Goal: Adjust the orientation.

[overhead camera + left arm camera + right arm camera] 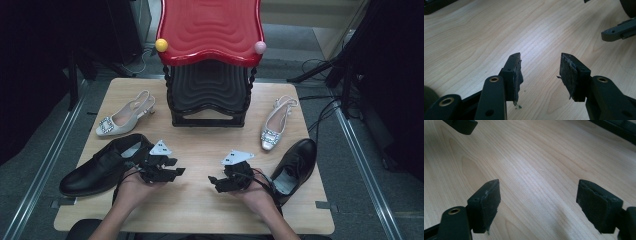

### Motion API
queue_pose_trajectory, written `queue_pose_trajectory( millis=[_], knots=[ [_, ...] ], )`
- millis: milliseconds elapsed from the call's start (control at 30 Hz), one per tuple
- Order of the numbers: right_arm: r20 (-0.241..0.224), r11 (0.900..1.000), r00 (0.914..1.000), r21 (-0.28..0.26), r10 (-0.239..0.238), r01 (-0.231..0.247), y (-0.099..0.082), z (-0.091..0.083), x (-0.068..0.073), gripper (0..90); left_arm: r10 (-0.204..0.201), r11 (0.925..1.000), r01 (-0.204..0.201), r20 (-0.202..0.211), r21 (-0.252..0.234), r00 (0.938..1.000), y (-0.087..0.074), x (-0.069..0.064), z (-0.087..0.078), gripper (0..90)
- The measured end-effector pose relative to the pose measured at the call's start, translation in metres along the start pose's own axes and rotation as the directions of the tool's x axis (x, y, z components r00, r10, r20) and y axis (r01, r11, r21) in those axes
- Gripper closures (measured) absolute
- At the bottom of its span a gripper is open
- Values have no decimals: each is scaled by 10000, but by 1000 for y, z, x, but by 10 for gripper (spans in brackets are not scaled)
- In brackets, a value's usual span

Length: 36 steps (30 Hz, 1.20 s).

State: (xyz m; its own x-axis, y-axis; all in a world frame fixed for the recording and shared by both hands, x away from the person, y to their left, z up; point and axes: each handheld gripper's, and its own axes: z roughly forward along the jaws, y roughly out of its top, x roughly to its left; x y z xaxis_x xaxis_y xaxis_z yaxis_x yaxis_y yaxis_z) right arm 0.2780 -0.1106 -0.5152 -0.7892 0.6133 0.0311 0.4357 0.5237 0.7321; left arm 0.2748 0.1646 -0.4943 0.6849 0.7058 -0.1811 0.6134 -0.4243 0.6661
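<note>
My left gripper (pixel 176 168) rests low over the wooden table (pixel 200 210), held in the person's left hand, its jaws pointing right. In the left gripper view the left gripper (pixel 541 60) stands open over bare wood, with nothing between its worn pads (pixel 569 75). My right gripper (pixel 216 183) faces it from the right, a short gap apart. In the right gripper view the right gripper (pixel 539 187) is open wide and empty. A black leather shoe (pixel 102 167) lies just left of the left hand. A second black shoe (pixel 297 165) lies right of the right hand.
A red-topped black shoe rack (pixel 210 60) stands at the table's back centre, with a yellow knob (pixel 161 45) and a pink knob (pixel 260 47). One silver slingback heel (pixel 125 115) lies at back left, another (pixel 275 125) at back right. Cables run across the floor on the right.
</note>
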Motion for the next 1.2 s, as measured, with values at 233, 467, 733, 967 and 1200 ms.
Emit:
queue_pose_trajectory(
  millis=[233,467,733,967,1200],
  knots=[
    [-185,9996,9997,-258,143,-148,0,-7,-2,249,-131,9995,137,254,-270,9996,3,4,-7,547],
    [-579,10000,9983,-94,-10,5,2,-3,3,284,-422,9990,429,482,-139,9979,2,8,-14,544],
    [-839,10000,9965,90,-7,15,6,2,3,310,-1056,9934,1046,-196,-460,9942,0,14,-36,486],
    [-1119,9995,9935,221,-191,218,13,9,6,317,-1575,9846,1499,-842,-895,9839,-6,19,-62,484],
    [-1471,9989,9886,314,-307,357,19,18,10,331,-1766,9822,1637,-1546,-924,9721,-4,24,-84,558]
  ],
)
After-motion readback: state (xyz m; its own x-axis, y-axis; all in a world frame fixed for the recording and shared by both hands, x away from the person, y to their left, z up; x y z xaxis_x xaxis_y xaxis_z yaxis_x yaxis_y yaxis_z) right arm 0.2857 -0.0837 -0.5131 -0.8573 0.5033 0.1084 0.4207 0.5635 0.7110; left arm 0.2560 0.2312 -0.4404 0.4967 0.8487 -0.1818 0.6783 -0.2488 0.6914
